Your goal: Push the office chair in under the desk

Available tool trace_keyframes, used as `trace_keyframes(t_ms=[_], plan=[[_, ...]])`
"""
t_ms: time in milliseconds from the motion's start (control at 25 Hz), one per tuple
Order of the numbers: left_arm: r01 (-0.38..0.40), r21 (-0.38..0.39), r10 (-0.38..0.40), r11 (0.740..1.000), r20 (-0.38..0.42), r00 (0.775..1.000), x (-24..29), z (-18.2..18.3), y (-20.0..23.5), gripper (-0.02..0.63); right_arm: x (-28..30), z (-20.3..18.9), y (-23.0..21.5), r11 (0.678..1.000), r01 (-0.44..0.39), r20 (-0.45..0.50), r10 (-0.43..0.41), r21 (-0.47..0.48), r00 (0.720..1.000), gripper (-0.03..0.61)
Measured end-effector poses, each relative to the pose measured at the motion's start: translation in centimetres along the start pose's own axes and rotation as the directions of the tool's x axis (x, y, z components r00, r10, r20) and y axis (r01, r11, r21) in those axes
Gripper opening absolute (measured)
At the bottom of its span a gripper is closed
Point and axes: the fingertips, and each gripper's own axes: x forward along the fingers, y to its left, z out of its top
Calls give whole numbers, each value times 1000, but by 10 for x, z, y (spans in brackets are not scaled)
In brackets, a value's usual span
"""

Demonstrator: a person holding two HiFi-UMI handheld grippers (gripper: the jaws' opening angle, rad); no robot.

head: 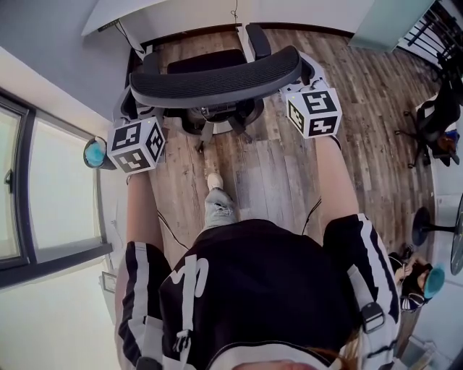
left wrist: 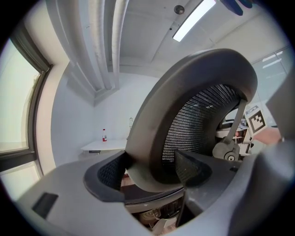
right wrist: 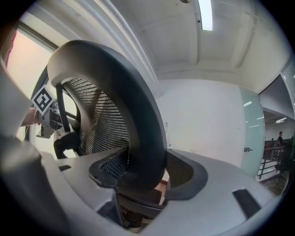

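A black mesh office chair (head: 217,81) stands in front of me on the wood floor, its seat (head: 206,61) pointing at the white desk (head: 137,13) by the far wall. My left gripper (head: 139,115) holds the left end of the backrest's top rim. My right gripper (head: 300,92) holds the right end. In the left gripper view the thick rim (left wrist: 152,152) sits between the two pads, which are shut on it. In the right gripper view the rim (right wrist: 143,156) likewise fills the jaws of the right gripper (right wrist: 145,177).
A window (head: 43,188) runs along the wall at left, with a blue object (head: 94,153) beside it. A second chair (head: 434,123) stands at far right. My own foot (head: 214,181) is behind the chair's base (head: 217,128). A far table carries a red bottle (left wrist: 104,135).
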Motion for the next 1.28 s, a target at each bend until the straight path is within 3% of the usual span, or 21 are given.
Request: trace_keyframes(t_ms=[1280], plan=[[-17,-8,17,1000,41,999,95,5,51,330,100,-3,-28,1000,1,-6,-1,16,1000,261]])
